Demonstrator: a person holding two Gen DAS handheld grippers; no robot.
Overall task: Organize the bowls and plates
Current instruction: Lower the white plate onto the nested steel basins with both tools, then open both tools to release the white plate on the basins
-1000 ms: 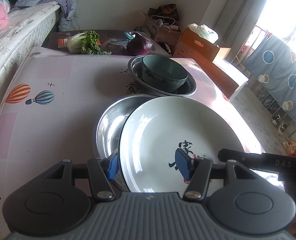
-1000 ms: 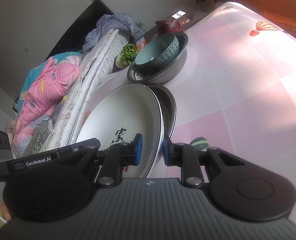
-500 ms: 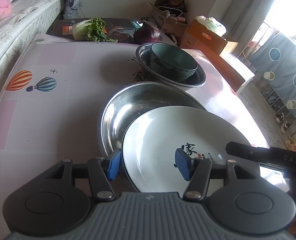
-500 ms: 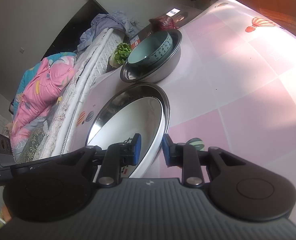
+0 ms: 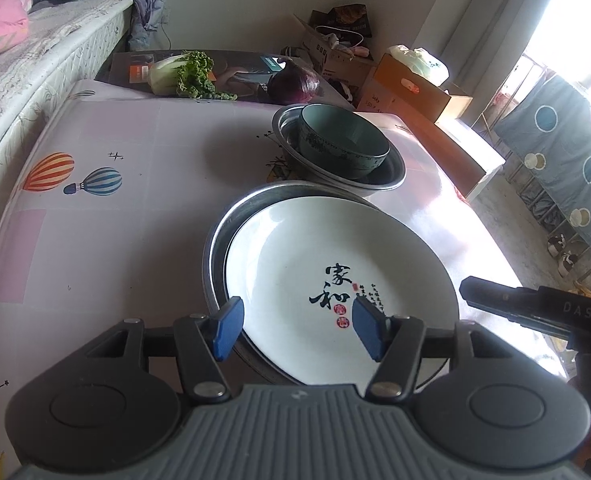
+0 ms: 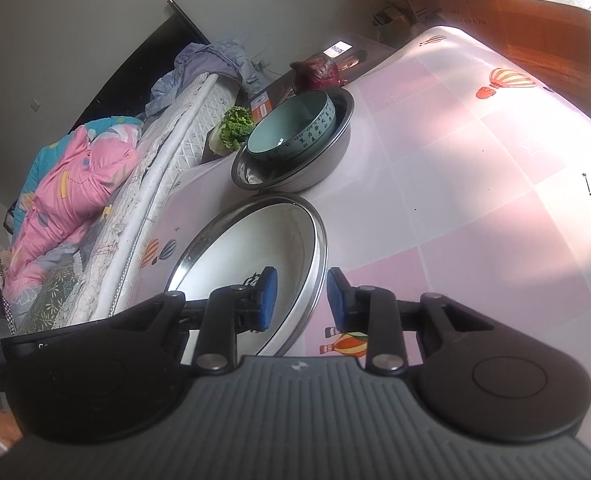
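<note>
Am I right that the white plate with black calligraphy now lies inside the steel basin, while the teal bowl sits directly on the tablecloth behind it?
Not quite. The white plate does lie inside the steel basin, but the teal bowl is not directly on the tablecloth: it sits inside a second steel basin behind the first. The left wrist view shows this, and the right wrist view confirms it.
</note>
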